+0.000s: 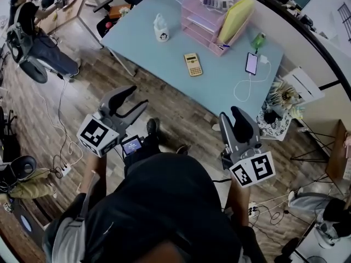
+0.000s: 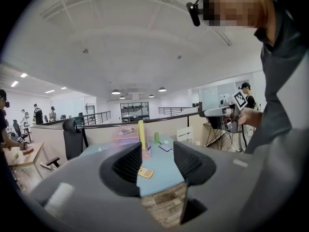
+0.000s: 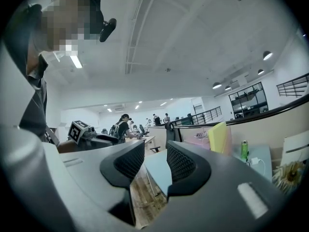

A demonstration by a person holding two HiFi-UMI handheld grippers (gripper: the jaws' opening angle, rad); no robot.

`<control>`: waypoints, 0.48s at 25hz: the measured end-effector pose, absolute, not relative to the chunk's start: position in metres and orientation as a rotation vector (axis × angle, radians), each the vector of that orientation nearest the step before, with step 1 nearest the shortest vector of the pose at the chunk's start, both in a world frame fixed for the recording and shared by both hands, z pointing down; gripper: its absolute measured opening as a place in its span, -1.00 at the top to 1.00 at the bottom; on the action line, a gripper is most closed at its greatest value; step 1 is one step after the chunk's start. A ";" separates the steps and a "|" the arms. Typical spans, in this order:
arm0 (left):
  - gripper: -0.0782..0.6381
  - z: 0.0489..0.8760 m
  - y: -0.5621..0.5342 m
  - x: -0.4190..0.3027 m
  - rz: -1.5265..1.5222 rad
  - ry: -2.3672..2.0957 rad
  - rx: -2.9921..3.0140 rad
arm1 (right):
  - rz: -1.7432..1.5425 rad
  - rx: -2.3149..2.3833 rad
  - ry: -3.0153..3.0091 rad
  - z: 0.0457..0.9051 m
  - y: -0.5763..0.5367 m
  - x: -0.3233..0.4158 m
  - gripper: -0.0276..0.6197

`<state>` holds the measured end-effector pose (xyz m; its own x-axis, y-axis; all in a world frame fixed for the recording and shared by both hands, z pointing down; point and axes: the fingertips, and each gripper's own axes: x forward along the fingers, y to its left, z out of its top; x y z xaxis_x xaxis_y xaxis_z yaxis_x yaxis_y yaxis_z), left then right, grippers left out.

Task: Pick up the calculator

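Left claw (image 1: 137, 96) wide and empty, right claw (image 1: 230, 115) closed; calculator (image 1: 192, 64) well apart, keys unreadable.

Yellow calculator (image 1: 192, 64), pale blue table (image 1: 153, 59), translucent pink desk tray (image 1: 198, 26), yellow folder (image 1: 236, 16), green bottle (image 1: 258, 40), purple-screened phone (image 1: 252, 63). Brown wood-grain plank floor (image 1: 175, 114). Grey left gripper (image 1: 137, 96) and grey right gripper (image 1: 233, 114), each with black-and-white square markers on a white cube.

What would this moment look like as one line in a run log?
stage: before pickup | calculator: on table, untouched | left tool: open, empty | right tool: shut, empty
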<state>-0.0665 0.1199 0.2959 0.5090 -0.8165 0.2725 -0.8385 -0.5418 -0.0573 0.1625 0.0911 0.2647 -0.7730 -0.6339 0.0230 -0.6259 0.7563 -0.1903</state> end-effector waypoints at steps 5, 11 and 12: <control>0.07 0.302 0.087 -0.071 0.395 -1.375 2.710 | -0.294 -1.132 2.889 0.271 0.075 0.156 0.53; 0.07 0.303 0.045 -0.083 0.363 -1.252 2.792 | -0.297 -1.247 2.869 0.273 0.058 0.136 0.53; 0.07 0.302 0.038 -0.085 0.361 -1.230 2.793 | -0.297 -1.267 2.863 0.272 0.055 0.132 0.52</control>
